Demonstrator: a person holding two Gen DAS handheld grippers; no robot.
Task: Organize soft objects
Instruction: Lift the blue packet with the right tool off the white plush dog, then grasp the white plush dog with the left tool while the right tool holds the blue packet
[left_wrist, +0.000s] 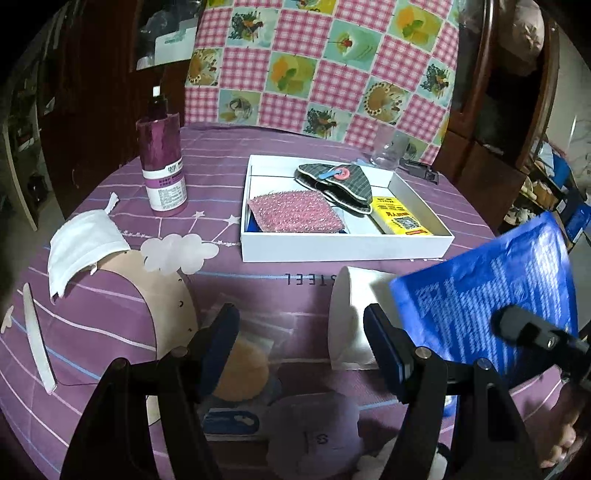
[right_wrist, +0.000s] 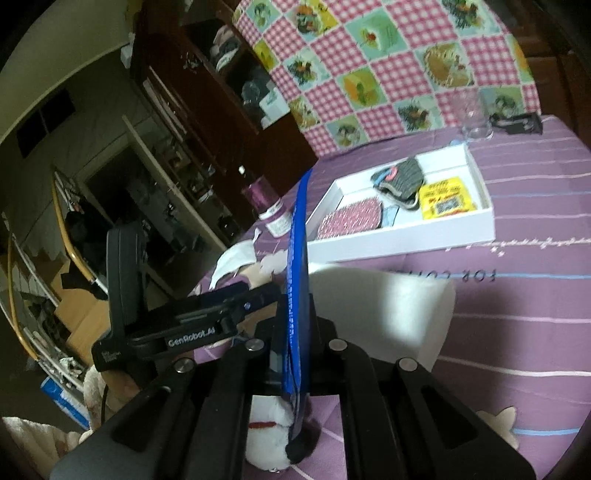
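Observation:
A white tray (left_wrist: 343, 249) on the purple tablecloth holds a pink scrub pad (left_wrist: 295, 216), a grey striped pouch (left_wrist: 340, 184) and a yellow pack (left_wrist: 399, 219). My left gripper (left_wrist: 301, 350) is open above a tan powder puff (left_wrist: 240, 373) in clear wrap. My right gripper (right_wrist: 295, 358) is shut on a flat blue packet (right_wrist: 297, 277), held edge-on above the table; the packet shows at the right in the left wrist view (left_wrist: 487, 295). A white tissue roll (left_wrist: 351, 317) lies just behind it. A white face mask (left_wrist: 81, 247) lies at the left.
A purple spray bottle (left_wrist: 162, 162) stands left of the tray. A clear glass (left_wrist: 388, 151) and a black clip (left_wrist: 421, 170) sit behind the tray. A white plush toy (right_wrist: 273, 439) lies under my right gripper. A checked cloth (left_wrist: 325, 62) covers the chair behind.

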